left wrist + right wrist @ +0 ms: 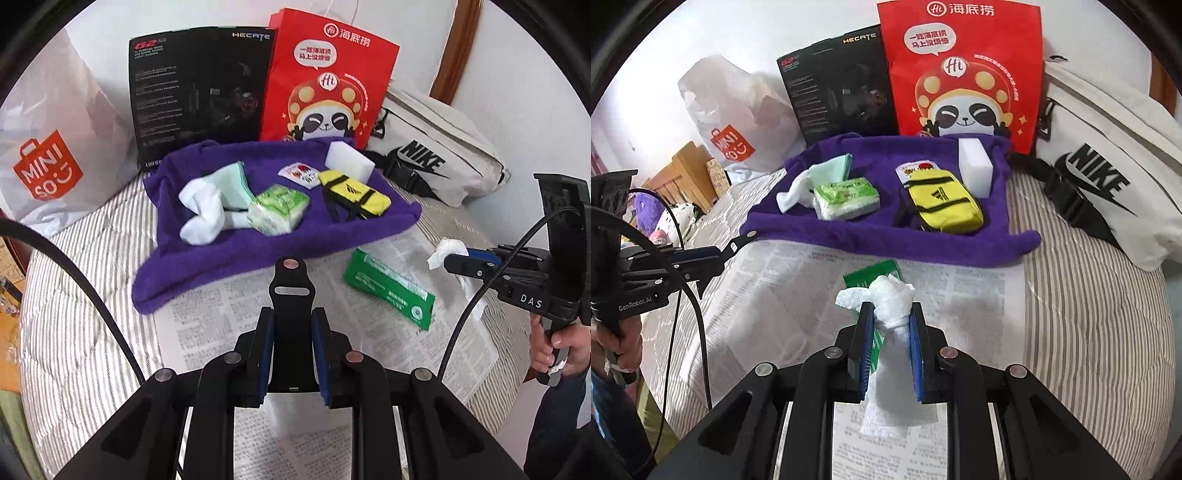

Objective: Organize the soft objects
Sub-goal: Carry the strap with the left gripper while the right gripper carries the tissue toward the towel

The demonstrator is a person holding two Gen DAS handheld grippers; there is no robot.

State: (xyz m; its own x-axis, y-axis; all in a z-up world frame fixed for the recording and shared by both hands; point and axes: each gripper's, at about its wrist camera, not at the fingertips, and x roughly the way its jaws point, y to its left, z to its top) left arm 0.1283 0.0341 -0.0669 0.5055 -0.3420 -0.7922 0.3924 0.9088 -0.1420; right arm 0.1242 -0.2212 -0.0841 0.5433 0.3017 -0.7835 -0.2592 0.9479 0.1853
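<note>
Soft goods laid out on a purple towel (221, 254) spread over a striped bed (85, 258), with newspaper (229, 306) in front of it. On the towel are listed: a white sock (201, 214) with a pale green cloth (231, 184) beside it, a green tissue pack (279, 214) touching the sock, a yellow pouch with black straps (354, 195), a small printed sachet (299, 175), and a white sponge block (349, 158) at the far edge. A green wrapped packet (388, 288) is seen lying on the newspaper, apart from the towel. A knotted white tissue wad (892, 310) is clamped between the blue pads of the right hand-held gripper (892, 314), held above the green packet and newspaper. The left hand-held gripper (291, 328) is seen with its fingers drawn close together, nothing between them, over the newspaper just short of the towel. Behind the towel are stood a Miniso bag (55, 155), a black Hecate box (199, 92), a red Haidilao paper bag (325, 77) and a white Nike bag (436, 155).
</note>
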